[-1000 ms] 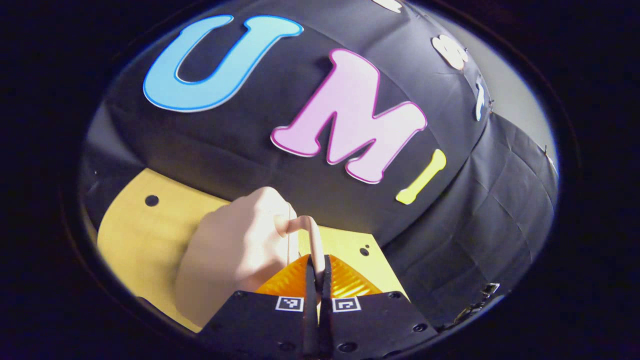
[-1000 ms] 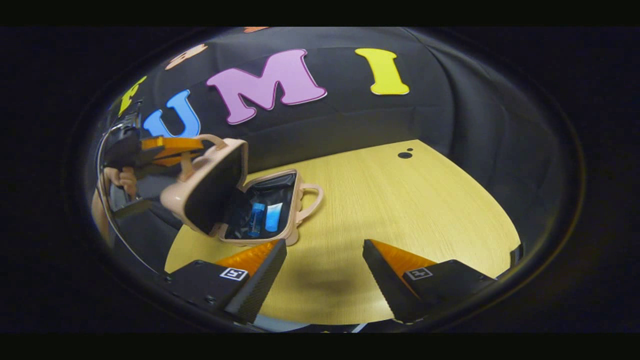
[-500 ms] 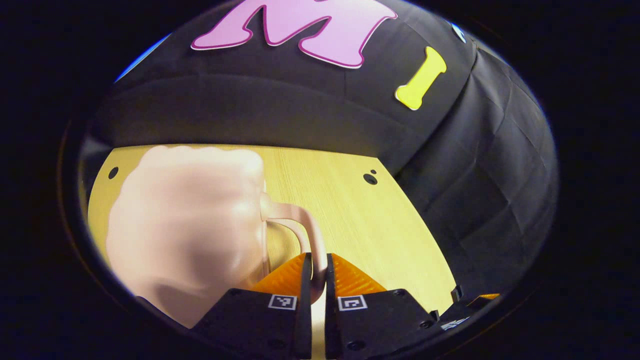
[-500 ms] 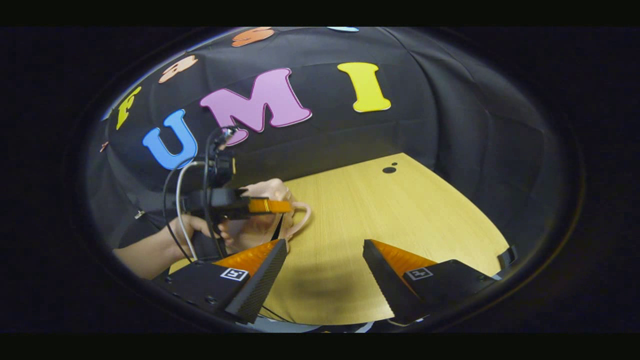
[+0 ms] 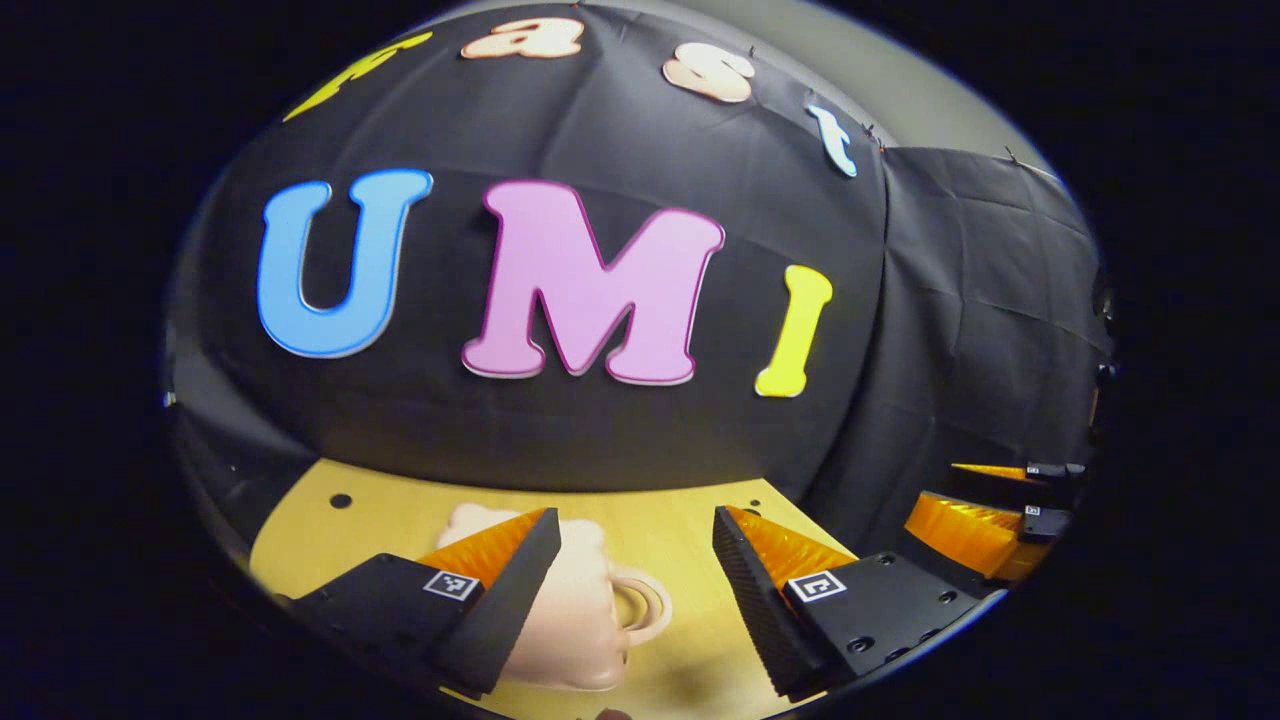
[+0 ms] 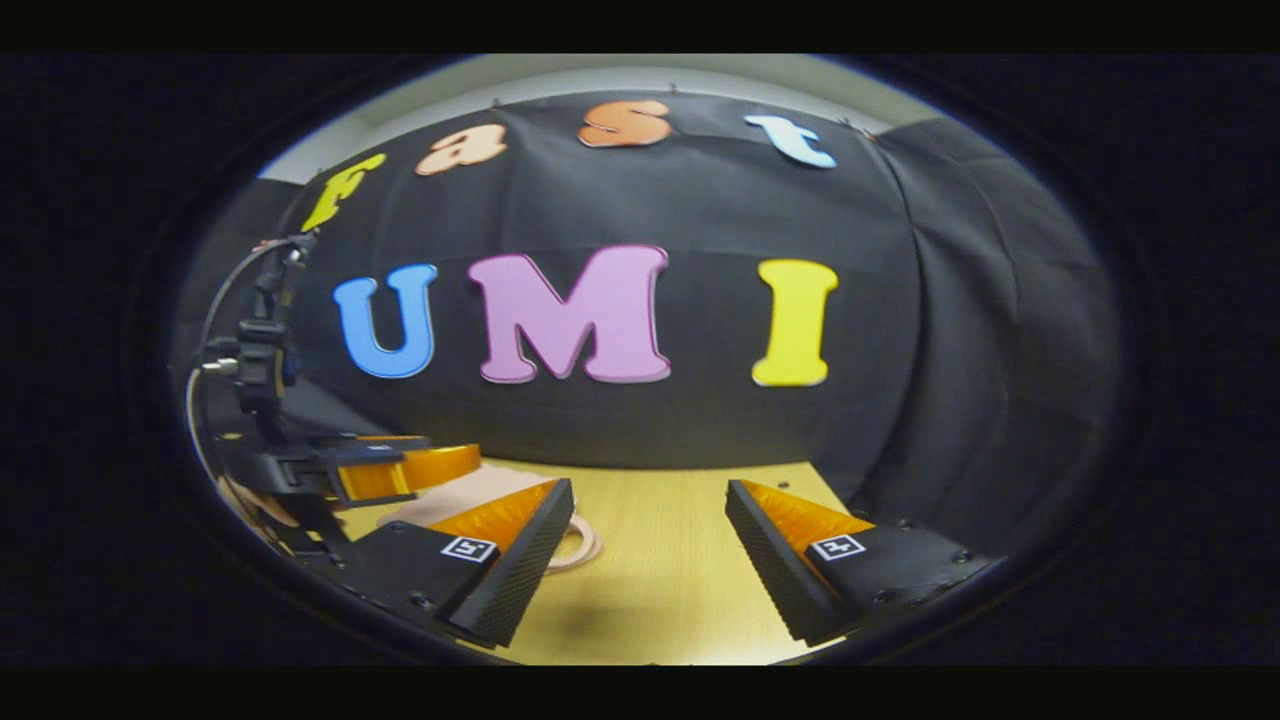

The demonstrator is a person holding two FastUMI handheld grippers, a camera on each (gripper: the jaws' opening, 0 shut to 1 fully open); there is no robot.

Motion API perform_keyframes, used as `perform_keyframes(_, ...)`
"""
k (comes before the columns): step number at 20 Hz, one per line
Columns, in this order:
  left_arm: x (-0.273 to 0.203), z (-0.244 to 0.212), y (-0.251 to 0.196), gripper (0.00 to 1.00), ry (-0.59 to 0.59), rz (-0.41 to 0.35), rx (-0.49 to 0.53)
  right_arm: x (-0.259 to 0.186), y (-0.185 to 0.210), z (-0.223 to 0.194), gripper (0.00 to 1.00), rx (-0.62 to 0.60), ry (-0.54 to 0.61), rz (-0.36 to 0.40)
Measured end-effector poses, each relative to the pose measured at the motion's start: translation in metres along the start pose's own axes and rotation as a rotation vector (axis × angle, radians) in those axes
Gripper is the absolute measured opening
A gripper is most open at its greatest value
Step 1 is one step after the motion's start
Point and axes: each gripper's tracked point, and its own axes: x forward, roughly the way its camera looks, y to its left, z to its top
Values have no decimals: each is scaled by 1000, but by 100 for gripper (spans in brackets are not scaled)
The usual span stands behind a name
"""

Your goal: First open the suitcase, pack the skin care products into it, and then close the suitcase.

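Observation:
The pale pink suitcase (image 5: 575, 615) lies shut on the wooden table (image 5: 330, 530), its looped handle (image 5: 640, 605) pointing right. Its inside is hidden. My left gripper (image 5: 635, 520) hovers open just above and behind it, nothing between its fingers. In the right gripper view the suitcase (image 6: 465, 492) sits low on the left, partly behind my own left finger, with its handle (image 6: 583, 545) lying on the table. My right gripper (image 6: 650, 490) is open over bare table to the case's right. The left gripper (image 6: 440, 462) hangs just above the case there.
The black cloth wall stands close behind the table's far edge. The right gripper (image 5: 985, 515) shows at the far right of the left gripper view, beyond the table's corner. Two small dark holes (image 5: 341, 500) mark the tabletop.
The left gripper swung the lid down by its handle, let go, opened and lifted away. The suitcase went from open to shut. The right gripper tilted upward, staying open.

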Motion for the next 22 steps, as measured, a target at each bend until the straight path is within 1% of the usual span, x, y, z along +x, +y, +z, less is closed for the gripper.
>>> perform_keyframes(1, -15, 12, 5, 96, -34, 26, 8, 0, 7, 16, 97, -8, -41, 6)
perform_keyframes(3, -51, 28, 21, 96, -86, 90, 17, -4, 26, 40, 97, 26, -98, 25)
perform_keyframes(5, -81, 32, 36, 96, -133, 165, 20, -9, 45, 48, 97, 67, -114, 55)
perform_keyframes(6, -94, 33, 41, 96, -159, 197, 21, -13, 48, 50, 97, 74, -117, 52)
perform_keyframes(7, -105, 34, 41, 96, -183, 209, 26, -17, 52, 50, 97, 82, -122, 53)
perform_keyframes(9, -120, 32, 36, 96, -214, 218, 44, -29, 67, 48, 97, 95, -159, 79)
perform_keyframes(11, -134, 26, 38, 96, -231, 224, 60, -40, 69, 38, 97, 46, -191, 69)
perform_keyframes(13, -141, 20, 43, 96, -223, 232, 68, -49, 70, 25, 97, -7, -189, 58)
perform_keyframes(14, -143, 20, 48, 96, -219, 254, 66, -54, 69, 19, 97, -15, -178, 51)
perform_keyframes(15, -143, 19, 53, 96, -217, 268, 63, -58, 68, 14, 97, -3, -168, 42)
perform_keyframes(18, -140, 18, 51, 96, -207, 252, 53, -59, 68, 7, 97, 35, -135, 33)
perform_keyframes(21, -141, 18, 53, 96, -212, 245, 91, -57, 62, 7, 97, 62, -131, 13)
perform_keyframes(22, -140, 19, 52, 92, -215, 239, 103, -58, 61, 6, 97, 66, -127, 14)
